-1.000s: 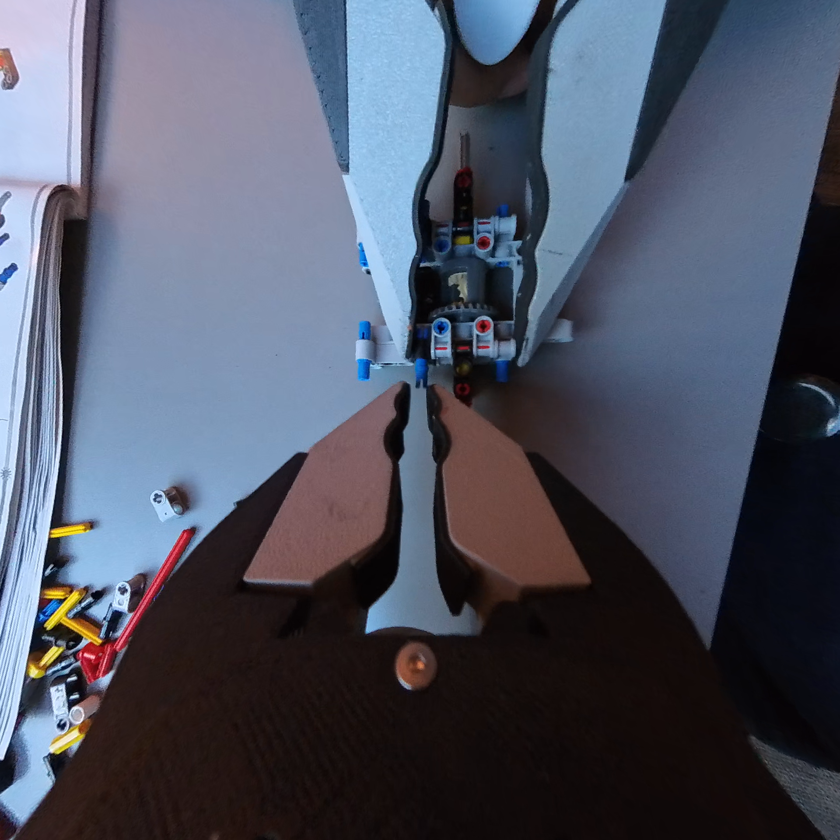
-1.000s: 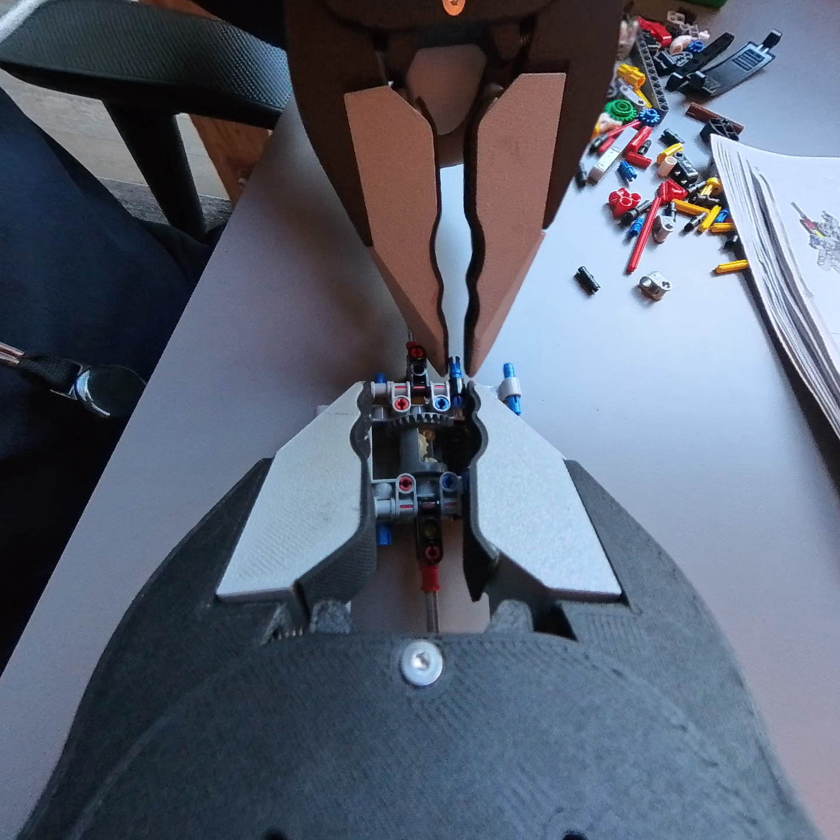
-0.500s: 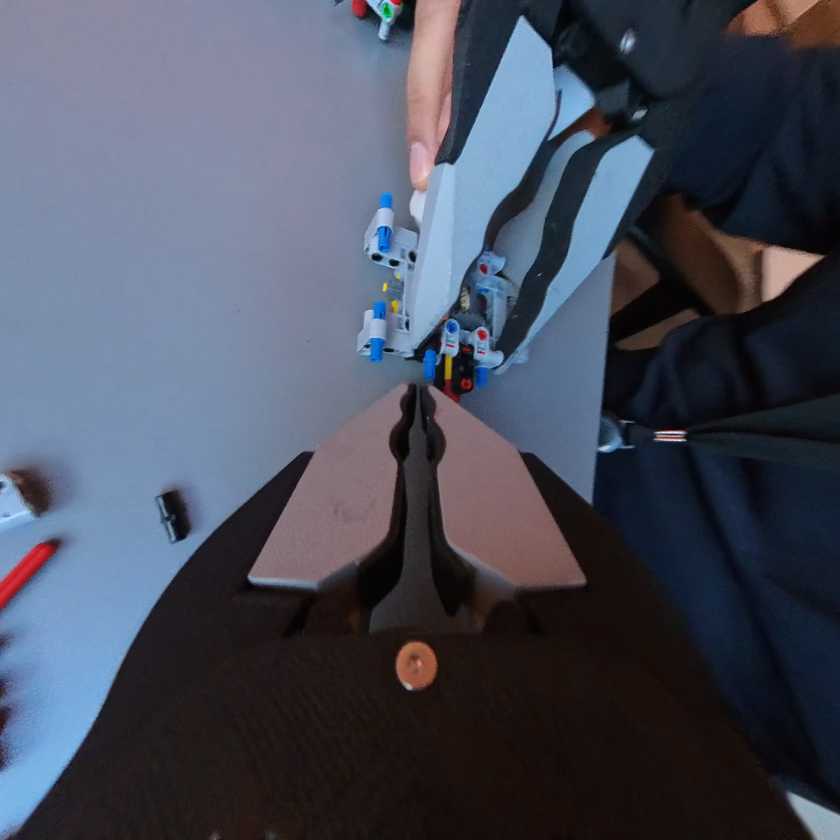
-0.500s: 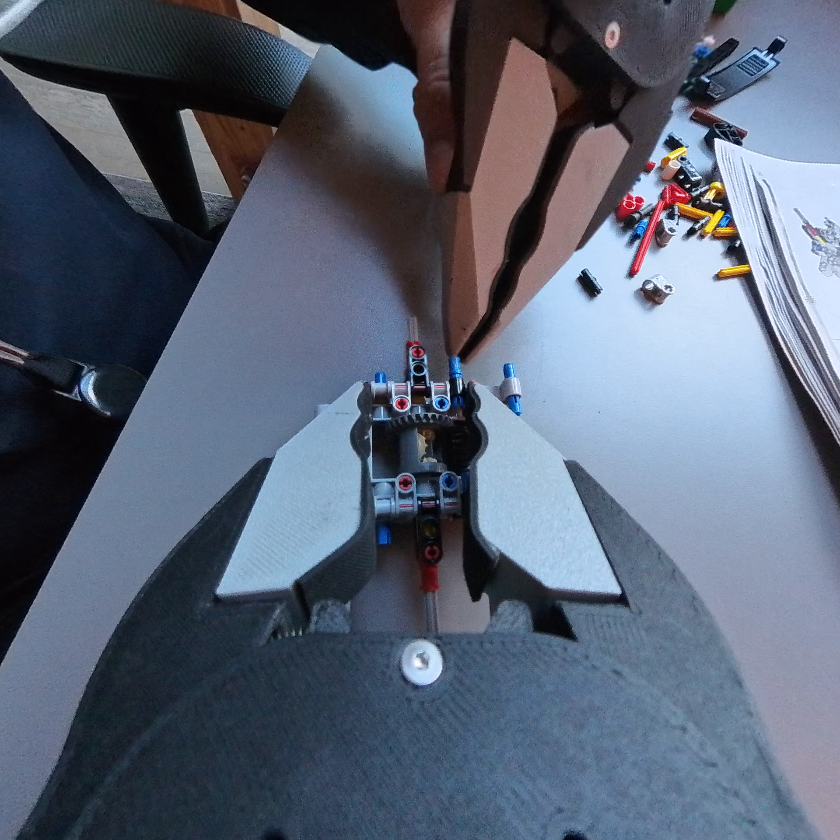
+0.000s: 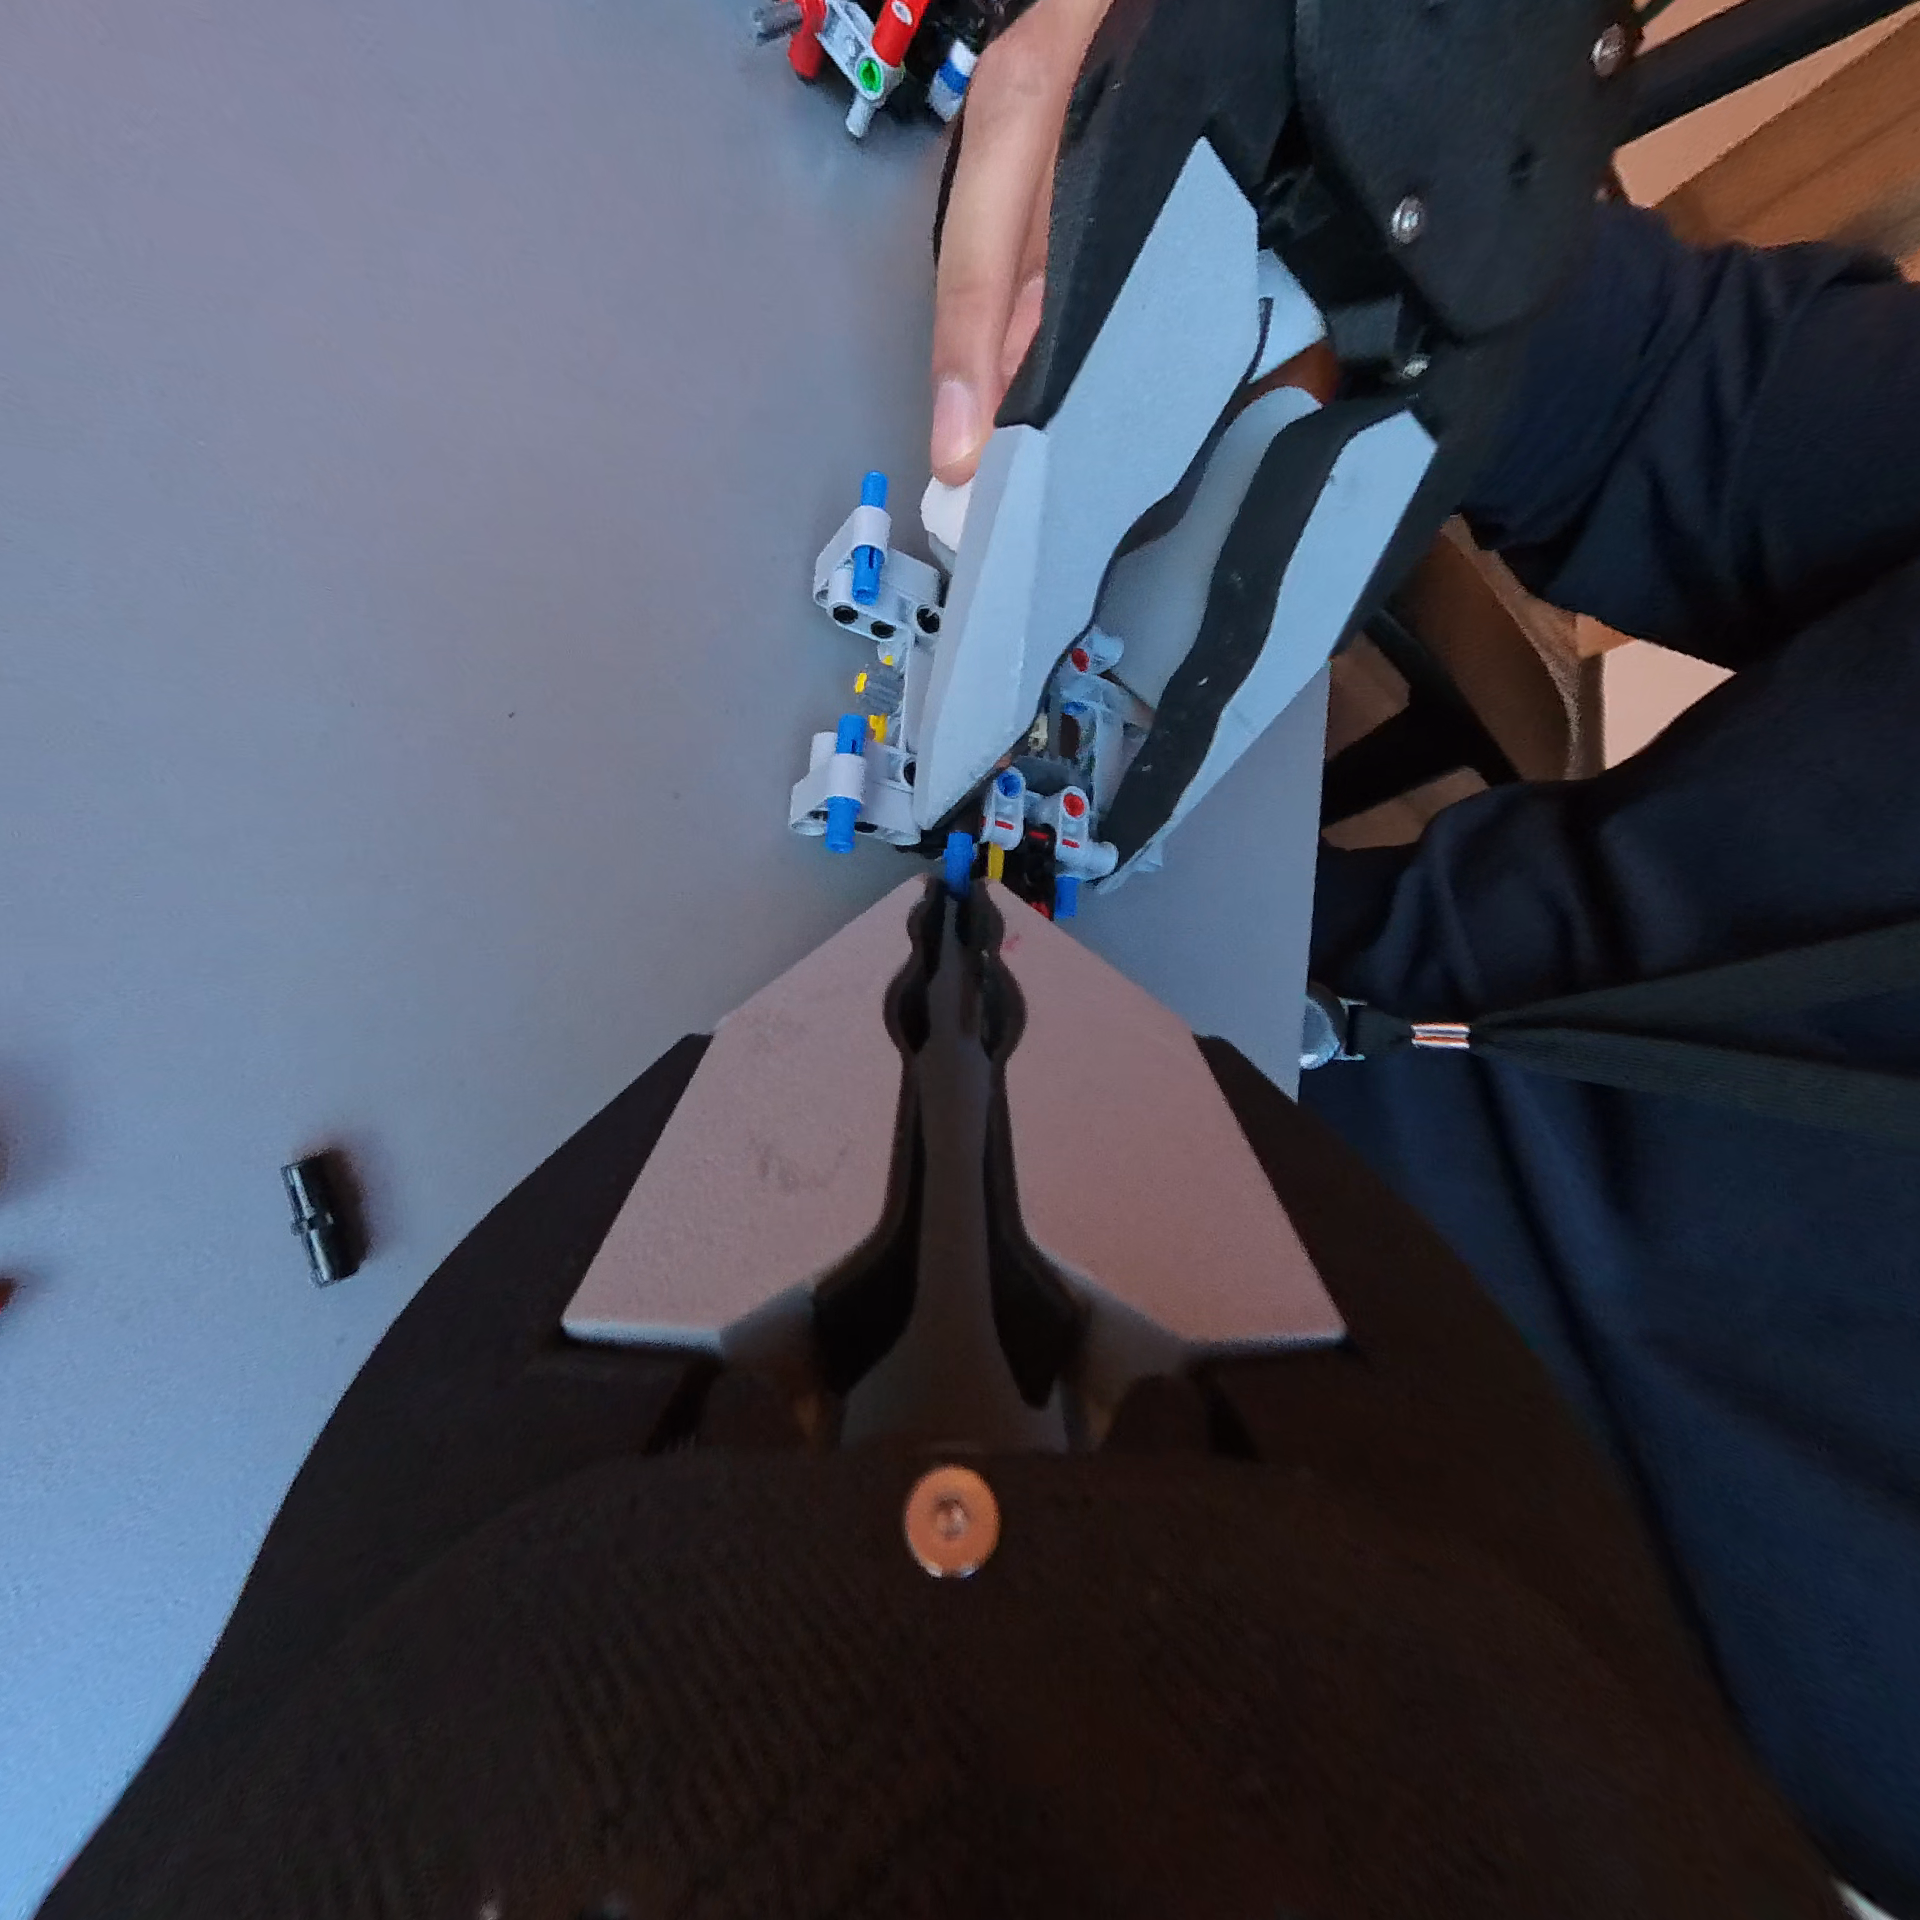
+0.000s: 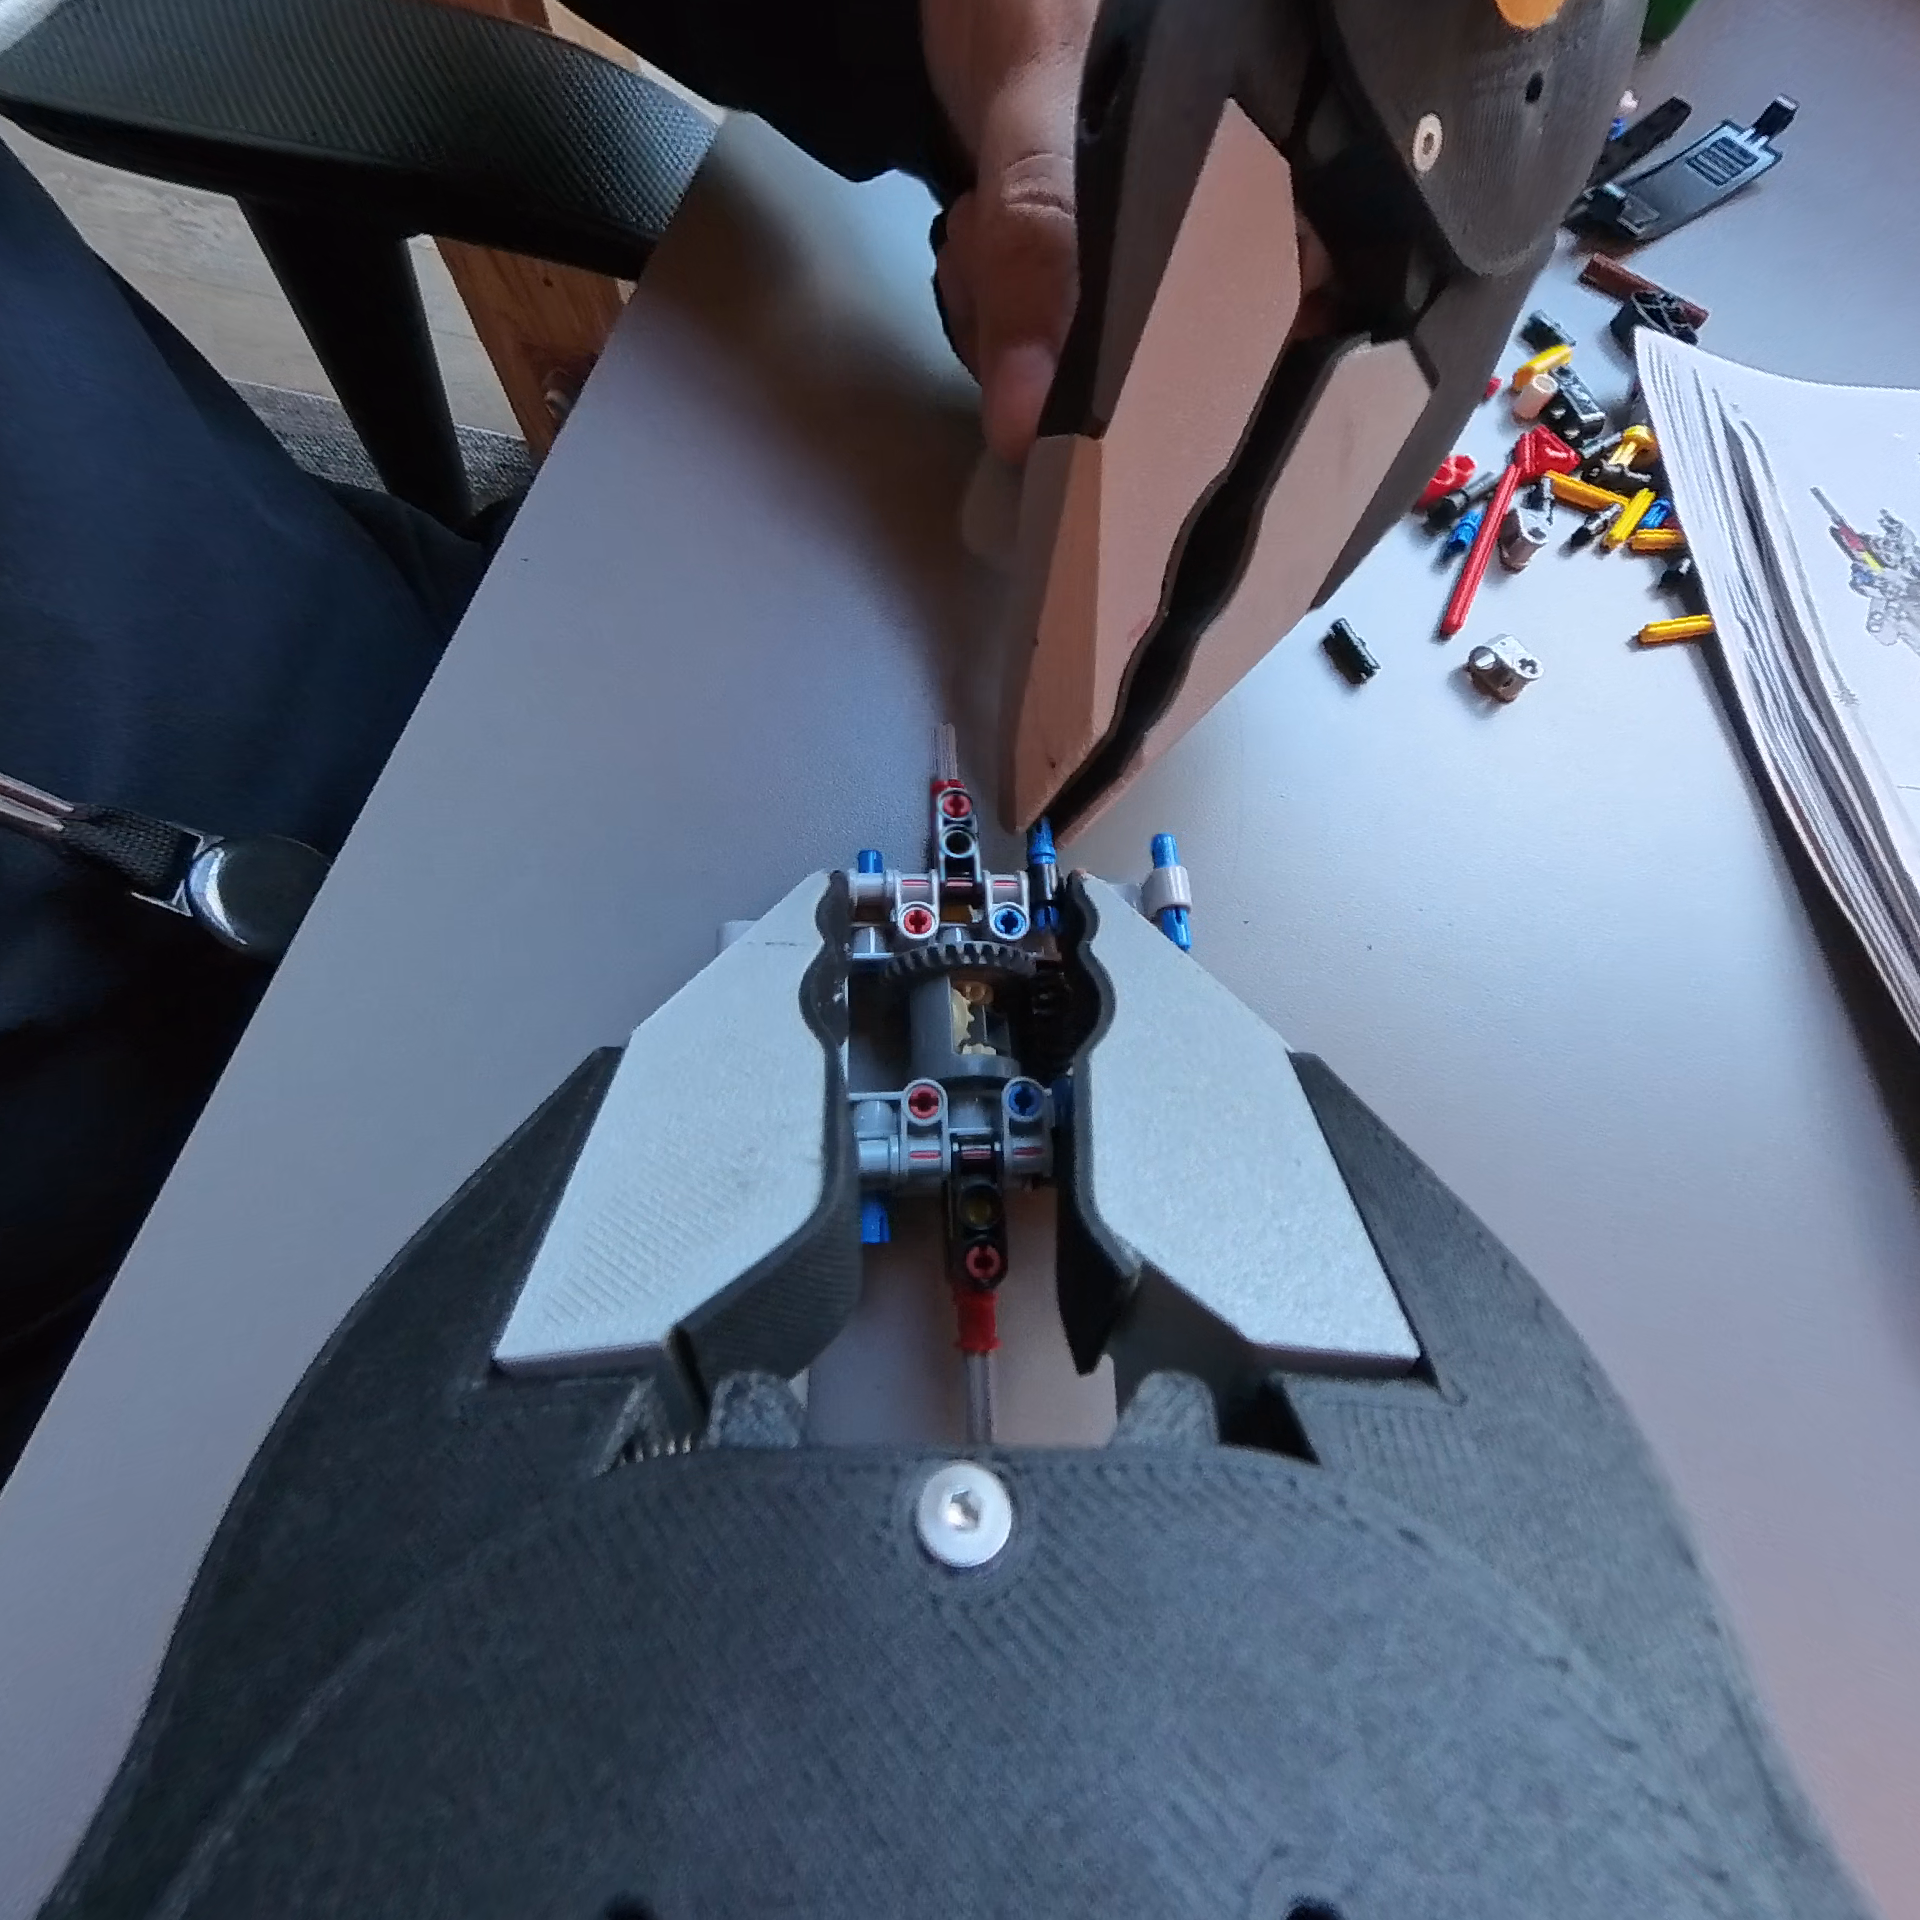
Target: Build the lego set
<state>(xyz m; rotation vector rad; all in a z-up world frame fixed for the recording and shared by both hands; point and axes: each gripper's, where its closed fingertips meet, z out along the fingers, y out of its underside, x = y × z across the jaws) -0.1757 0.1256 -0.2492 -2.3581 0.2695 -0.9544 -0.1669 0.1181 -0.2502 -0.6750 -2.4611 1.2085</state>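
Fingers of the left gripper [image 5: 956, 896] pinch a blue pin [image 5: 958, 858]; right gripper [image 6: 951, 914] fingers clamp the grey gear assembly [image 6: 951, 1029].

A smooth, pale grey worktop [image 6: 623, 644] with a straight front edge fills most of both views, lit by soft daylight that leaves a faint sheen and mild shadows on its surface. Past that edge stands a black chair with a textured mesh-covered armrest [image 6: 343, 114] on dark metal legs. Behind the chair, warm brown wooden furniture [image 6: 520, 301] shows, and in the left wrist view more brown wooden panels [image 5: 1766, 135] appear beyond the worktop's edge. A strip of light, greyish floor [image 6: 177, 249] lies under the chair.
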